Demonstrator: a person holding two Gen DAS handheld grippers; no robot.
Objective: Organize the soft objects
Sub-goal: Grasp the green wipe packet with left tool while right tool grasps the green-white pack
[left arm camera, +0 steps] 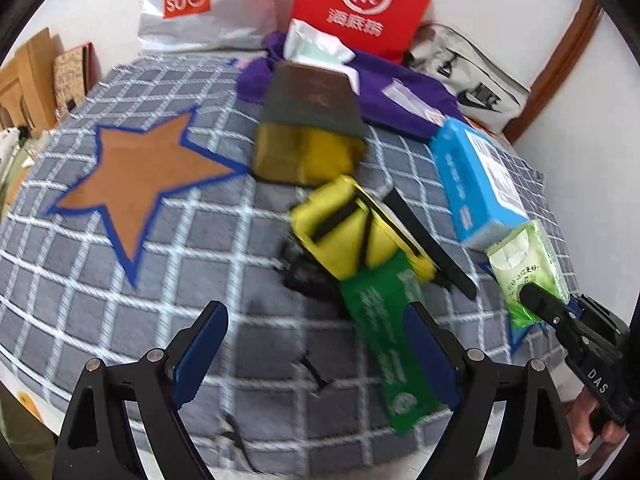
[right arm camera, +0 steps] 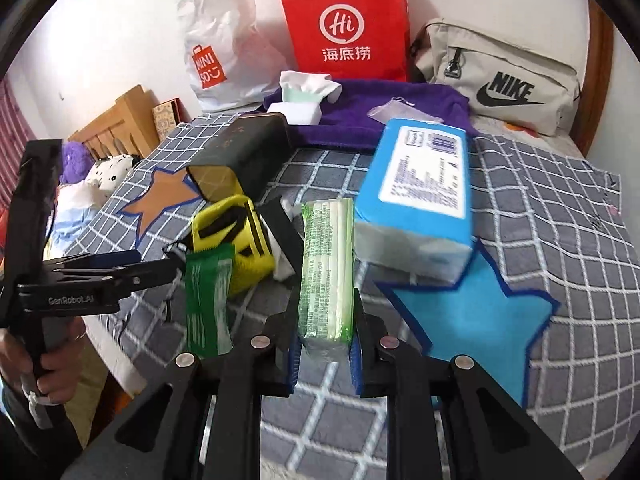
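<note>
While the pale green plastic-wrapped pack of pocket tissues (right arm camera: pixel 326 276) is sitting upright between the blue pads, the right tool (right arm camera: pixel 323 354) is pinching it by its lower end, just in front of the big blue tissue box (right arm camera: pixel 416 184) lying on the grey checked bed cover (right arm camera: pixel 560 208). From the left wrist view, that same pack (left arm camera: pixel 528 268) is showing at the tip of the right tool (left arm camera: pixel 536 300), close against the blue box (left arm camera: pixel 480 184). To its left, the left tool (left arm camera: pixel 316 344) is hovering with its fingers spread wide and nothing pressed between them, though the dark green flat sachet (left arm camera: pixel 384 344) is lying under its right finger, beside the yellow fabric pouch with black straps (left arm camera: pixel 352 232). Farther back, a dark box with a yellowish clear end (left arm camera: pixel 308 128), a purple cloth (left arm camera: pixel 384 92), a red paper bag (left arm camera: pixel 360 4) and a white shopping bag (left arm camera: pixel 200 4) are standing against the wall. Judging by this, the step in hand is picking up the tissue pack, with the grasp made but the placing not yet done. The next move is calling for a gentle lift, since the pack is soft and could be bending or slipping from a low grip, and for steering it clear of the blue box. Where it is going I cannot tell.
</note>
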